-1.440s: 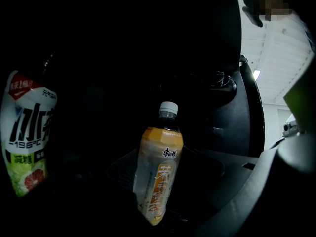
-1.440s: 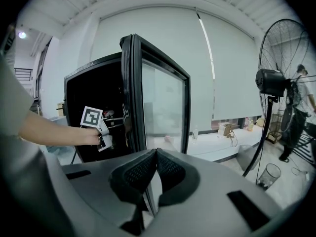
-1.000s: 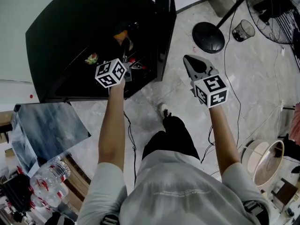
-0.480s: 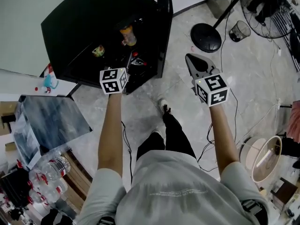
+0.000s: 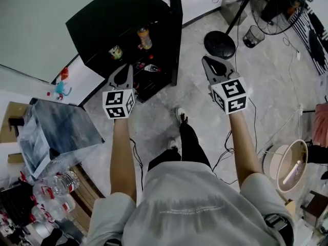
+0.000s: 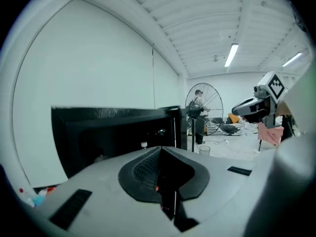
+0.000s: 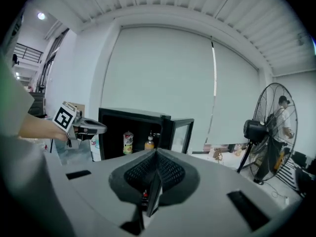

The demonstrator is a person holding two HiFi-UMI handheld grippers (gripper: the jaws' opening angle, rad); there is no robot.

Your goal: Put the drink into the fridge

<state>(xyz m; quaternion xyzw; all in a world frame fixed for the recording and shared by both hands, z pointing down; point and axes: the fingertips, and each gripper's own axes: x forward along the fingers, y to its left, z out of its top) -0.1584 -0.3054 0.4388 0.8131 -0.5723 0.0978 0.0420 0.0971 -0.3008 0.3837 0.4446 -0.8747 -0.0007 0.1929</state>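
- The left gripper point(image 5: 124, 70) is empty, its jaws pressed together with nothing between them. The right gripper point(image 5: 207, 64) is the same, closed narrow on air.
- A can point(image 7: 128, 143) and a bottle point(image 7: 148, 142) stand upright side by side on a shelf inside the fridge point(image 5: 128, 24). I cannot tell which is the task's own drink, but none is outside in a gripper.
- Placing looks done, so the step in hand is most likely shutting the door point(image 7: 180, 132), which stands swung open on the right gripper's side.
- To do it well, press the flat outside of the closed right jaws on the door's dark frame, not the pane. Swing it steadily — a slam could rock the drinks — and keep the left gripper out of the opening.
- The fridge is a boxy, matte black cabinet, and its door is a glass panel in a black frame.
- The can is a smooth cylinder with a pale label. The bottle is narrow-necked with orange contents — probably the tippier of the two.
- The gripper pads are black and cross-hatched, and the floor point(image 5: 154, 124) is pale, glossy marbled stone.
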